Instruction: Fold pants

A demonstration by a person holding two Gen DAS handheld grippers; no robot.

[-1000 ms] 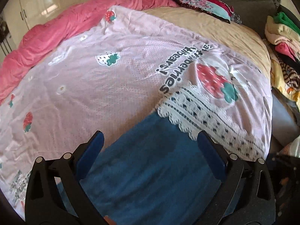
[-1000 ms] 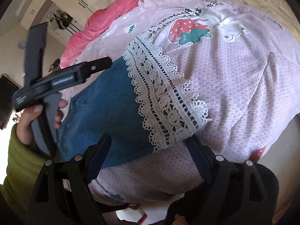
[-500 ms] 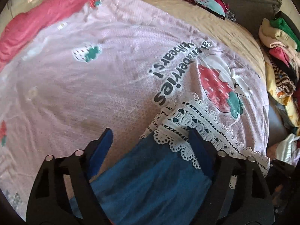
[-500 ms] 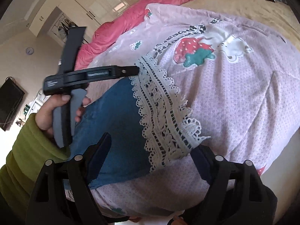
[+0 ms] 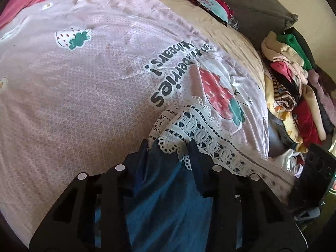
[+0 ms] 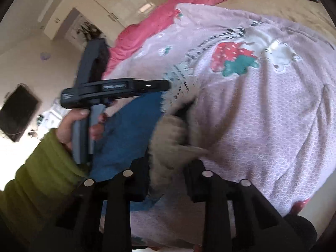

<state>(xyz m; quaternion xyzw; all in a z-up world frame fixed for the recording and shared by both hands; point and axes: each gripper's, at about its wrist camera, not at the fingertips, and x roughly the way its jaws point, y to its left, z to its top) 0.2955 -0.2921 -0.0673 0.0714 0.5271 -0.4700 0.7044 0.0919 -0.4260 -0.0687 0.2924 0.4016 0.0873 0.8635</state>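
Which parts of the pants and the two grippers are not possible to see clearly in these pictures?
- Blue pants, left wrist view: waist end cut off by the bottom edge and the left gripper, whose jaws are closing around the fabric.
- White lace hem, right wrist view: motion-blurred between the closing right gripper; pad contact unclear.

One pair of blue pants (image 5: pixel 168 189) with one white lace hem (image 5: pixel 197 126). Two grippers: the left gripper (image 5: pixel 168 149) and the right gripper (image 6: pixel 166 168). One pink strawberry blanket (image 5: pixel 84 84), one red duvet (image 6: pixel 159 21), one clothes pile (image 5: pixel 294 79) at right.
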